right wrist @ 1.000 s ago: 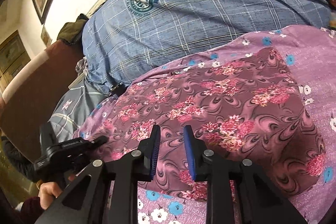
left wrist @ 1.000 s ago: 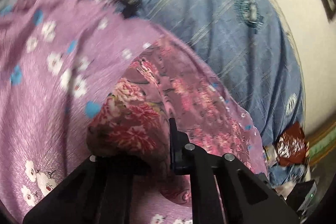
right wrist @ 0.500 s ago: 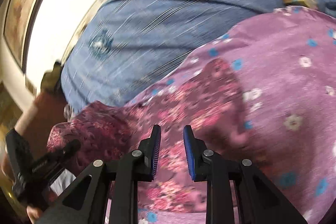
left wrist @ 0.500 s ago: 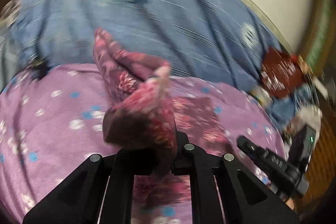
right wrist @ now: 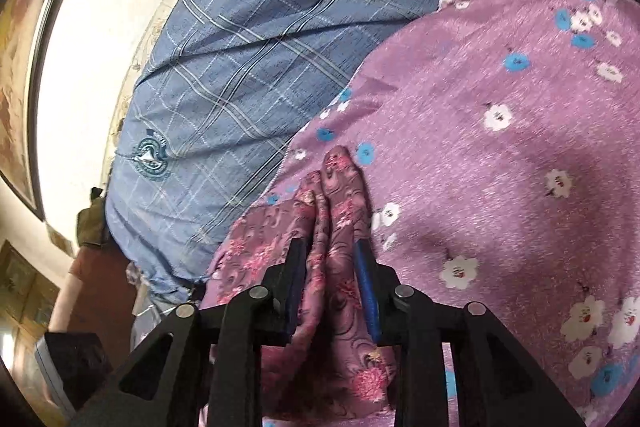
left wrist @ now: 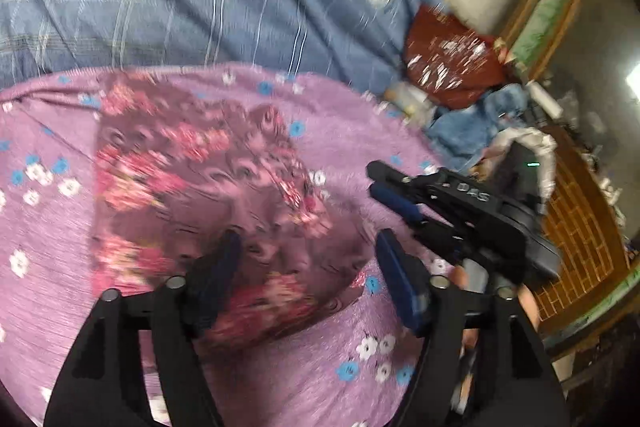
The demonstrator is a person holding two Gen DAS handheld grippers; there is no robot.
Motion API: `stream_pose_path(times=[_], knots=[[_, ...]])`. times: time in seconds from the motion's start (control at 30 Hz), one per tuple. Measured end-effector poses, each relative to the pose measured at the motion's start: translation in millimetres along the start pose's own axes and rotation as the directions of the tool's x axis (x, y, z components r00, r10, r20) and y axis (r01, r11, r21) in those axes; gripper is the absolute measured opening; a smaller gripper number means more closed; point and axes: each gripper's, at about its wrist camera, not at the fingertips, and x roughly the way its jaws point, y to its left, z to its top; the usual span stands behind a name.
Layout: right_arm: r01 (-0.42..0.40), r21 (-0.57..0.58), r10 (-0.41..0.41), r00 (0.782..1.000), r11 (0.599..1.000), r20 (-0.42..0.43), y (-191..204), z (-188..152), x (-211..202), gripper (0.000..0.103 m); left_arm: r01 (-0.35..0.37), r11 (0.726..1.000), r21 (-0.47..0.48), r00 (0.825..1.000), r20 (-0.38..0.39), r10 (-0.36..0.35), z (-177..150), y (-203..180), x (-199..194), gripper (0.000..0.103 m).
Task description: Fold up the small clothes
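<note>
1. The right gripper (right wrist: pixel 332 283) is clamped on a raised fold of the maroon cloth with pink flower print (right wrist: pixel 340 267), bunched layers standing between its blue-padded fingers (right wrist: pixel 366 291).
2. The left gripper (left wrist: pixel 308 275) is spread wide and holds nothing, one finger on either side of the same maroon cloth (left wrist: pixel 208 195).
3. The cloth lies partly folded on a purple blanket with white and blue flowers (left wrist: pixel 48 267), its near edge between the left fingers.
4. In the left wrist view the right gripper (left wrist: pixel 396 195) sits just right of the cloth.
5. Behind the blanket lies a blue checked bedcover with round emblems (right wrist: pixel 248 39); a dark red patterned cushion (left wrist: pixel 452 63) rests at its far end.
</note>
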Motion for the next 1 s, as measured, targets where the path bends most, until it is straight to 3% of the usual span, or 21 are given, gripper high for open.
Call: stream_pose_path(times=[0.1, 0.23, 0.33, 0.5, 0.57, 0.6, 0.63, 0.67, 0.7, 0.87, 1.0], knots=[[-0.058, 0.019, 0.059, 0.997, 0.998, -0.057, -0.2, -1.2, 8.3, 0.038, -0.061, 0.998, -0.012, 0.997, 0.04, 0.061, -4.4, 23.7, -17.1, 0.084], [-0.054, 0.005, 0.054, 0.99, 0.999, -0.128, 8.6, -9.6, 25.2, 0.049, -0.149, 0.98, -0.128, 0.988, 0.017, 0.152, -12.5, 72.4, -17.8, 0.084], [-0.034, 0.001, 0.034, 0.991, 0.999, -0.132, 12.4, -12.2, 33.0, 0.062, -0.158, 0.972, -0.176, 0.986, 0.022, 0.165, -19.8, 92.8, -14.6, 0.084], [-0.026, 0.004, 0.027, 0.98, 1.0, -0.197, 18.8, -21.3, 51.2, 0.063, -0.146, 0.975, -0.165, 0.987, 0.047, 0.155, -22.5, 100.5, 1.6, 0.084], [-0.003, -0.082, -0.015, 0.977, 0.997, -0.213, 33.5, -31.0, 54.2, 0.063, -0.143, 0.979, -0.148, 0.987, 0.05, 0.152, -25.1, 103.3, 8.4, 0.084], [0.022, -0.134, -0.049, 0.978, 0.991, -0.203, 40.4, -35.4, 54.1, 0.062, -0.144, 0.979, -0.144, 0.988, 0.042, 0.152, -25.9, 102.7, 11.8, 0.084], [0.07, -0.21, -0.11, 0.977, 0.975, -0.184, 49.3, -41.8, 54.3, 0.052, -0.144, 0.979, -0.142, 0.988, 0.034, 0.151, -25.6, 103.0, 12.6, 0.084], [0.109, -0.264, -0.158, 0.973, 0.958, -0.169, 54.9, -47.1, 55.1, 0.03, -0.139, 0.981, -0.139, 0.989, 0.03, 0.144, -24.4, 101.6, 14.4, 0.084], [0.149, -0.315, -0.206, 0.966, 0.937, -0.155, 60.0, -52.1, 55.2, 0.022, -0.135, 0.982, -0.13, 0.99, 0.032, 0.14, -22.5, 99.8, 15.5, 0.084], [0.267, -0.433, -0.3, 0.954, 0.861, -0.008, 74.1, -66.6, 27.9, 0.011, -0.176, 0.976, -0.126, 0.98, 0.072, 0.185, -17.9, 102.8, 8.2, 0.084], [0.382, -0.488, -0.375, 0.92, 0.785, 0.117, 77.4, -74.0, 12.8, 0.007, -0.149, 0.976, -0.156, 0.985, 0.057, 0.16, -17.8, 106.1, 8.7, 0.084]])
